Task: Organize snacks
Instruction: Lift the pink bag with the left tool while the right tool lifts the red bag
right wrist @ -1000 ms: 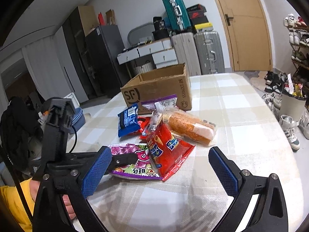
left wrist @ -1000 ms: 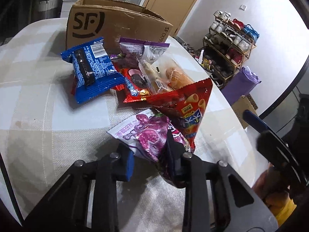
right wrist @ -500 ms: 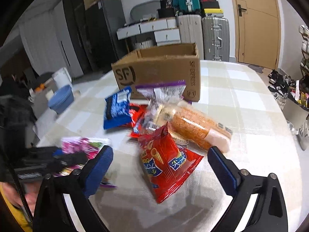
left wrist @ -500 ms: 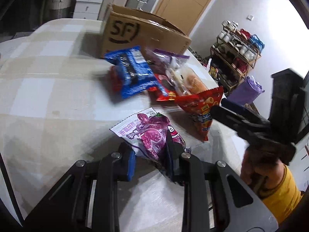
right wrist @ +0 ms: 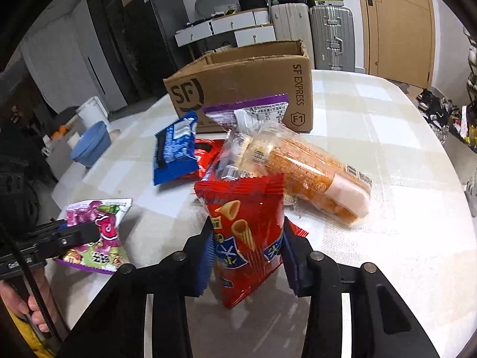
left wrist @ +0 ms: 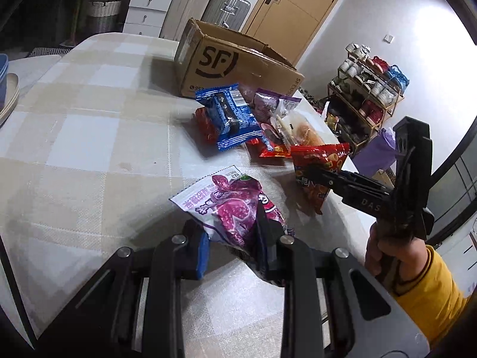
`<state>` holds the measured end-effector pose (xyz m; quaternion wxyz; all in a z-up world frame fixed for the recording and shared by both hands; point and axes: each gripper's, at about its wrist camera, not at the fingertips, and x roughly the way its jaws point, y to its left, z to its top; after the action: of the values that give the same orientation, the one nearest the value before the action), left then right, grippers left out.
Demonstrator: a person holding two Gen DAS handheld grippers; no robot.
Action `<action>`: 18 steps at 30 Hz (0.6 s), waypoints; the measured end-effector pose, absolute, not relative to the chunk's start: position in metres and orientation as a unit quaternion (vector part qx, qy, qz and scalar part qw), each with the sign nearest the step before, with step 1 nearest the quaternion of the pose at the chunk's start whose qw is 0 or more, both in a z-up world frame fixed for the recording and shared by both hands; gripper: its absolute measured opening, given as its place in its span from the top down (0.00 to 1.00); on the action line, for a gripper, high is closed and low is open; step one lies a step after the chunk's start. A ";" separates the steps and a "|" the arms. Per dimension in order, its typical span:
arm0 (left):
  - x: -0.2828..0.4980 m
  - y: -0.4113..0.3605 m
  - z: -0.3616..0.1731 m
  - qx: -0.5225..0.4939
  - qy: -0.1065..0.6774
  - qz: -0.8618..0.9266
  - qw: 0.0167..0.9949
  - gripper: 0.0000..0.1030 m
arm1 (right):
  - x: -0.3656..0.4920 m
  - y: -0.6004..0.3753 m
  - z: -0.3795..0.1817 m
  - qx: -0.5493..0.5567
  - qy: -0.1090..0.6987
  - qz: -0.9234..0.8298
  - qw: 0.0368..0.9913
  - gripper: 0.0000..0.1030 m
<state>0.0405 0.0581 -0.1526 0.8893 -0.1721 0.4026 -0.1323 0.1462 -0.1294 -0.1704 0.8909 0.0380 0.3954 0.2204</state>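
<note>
My left gripper [left wrist: 229, 232] is shut on a purple-and-white snack bag [left wrist: 229, 205], held just over the checked tablecloth, apart from the pile. In the right wrist view the same bag [right wrist: 98, 208] hangs at the left in the left gripper [right wrist: 80, 232]. The jaws of my right gripper [right wrist: 247, 238] are closing, and both blue pads press a red cone-chip bag [right wrist: 247, 208] between them. Beyond lie a blue cookie pack [right wrist: 176, 149], a clear orange bread pack [right wrist: 313, 179], a purple-edged pack [right wrist: 253, 110] and an open SF cardboard box [right wrist: 238, 83].
The table [left wrist: 89, 137] has a pale checked cloth and drops off on the right toward a shoe rack [left wrist: 369, 89]. A blue bowl [right wrist: 92, 143] stands off the table's left side. Suitcases [right wrist: 331, 35] and drawers line the far wall.
My left gripper carried the purple bag left, away from the pile. My right gripper came down over the red chip bag and its jaws closed from wide open onto it.
</note>
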 end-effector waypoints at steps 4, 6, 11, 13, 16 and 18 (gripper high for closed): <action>0.034 0.056 -0.143 -0.171 0.394 -0.134 0.893 0.79 | 0.129 -0.135 -0.157 0.075 0.376 0.241 0.892 0.61; 0.029 0.054 -0.137 -0.166 0.387 -0.135 0.897 0.79 | 0.118 -0.135 -0.148 0.080 0.363 0.249 0.894 0.61; 0.019 0.050 -0.124 -0.155 0.377 -0.142 0.902 0.79 | 0.093 -0.131 -0.125 0.088 0.332 0.274 0.898 0.61; 0.015 0.048 -0.119 -0.152 0.375 -0.143 0.903 0.79 | 0.086 -0.131 -0.121 0.094 0.325 0.280 0.898 0.61; 0.010 0.046 -0.113 -0.149 0.373 -0.145 0.904 0.79 | 0.079 -0.133 -0.117 0.103 0.322 0.281 0.898 0.61; 0.006 0.045 -0.110 -0.147 0.369 -0.145 0.906 0.79 | 0.075 -0.135 -0.116 0.108 0.318 0.282 0.899 0.61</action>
<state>0.0057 0.0452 -0.1099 0.9062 -0.1465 0.3691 -0.1454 0.0755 -0.1352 -0.1156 0.8987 0.1081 0.3185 0.2815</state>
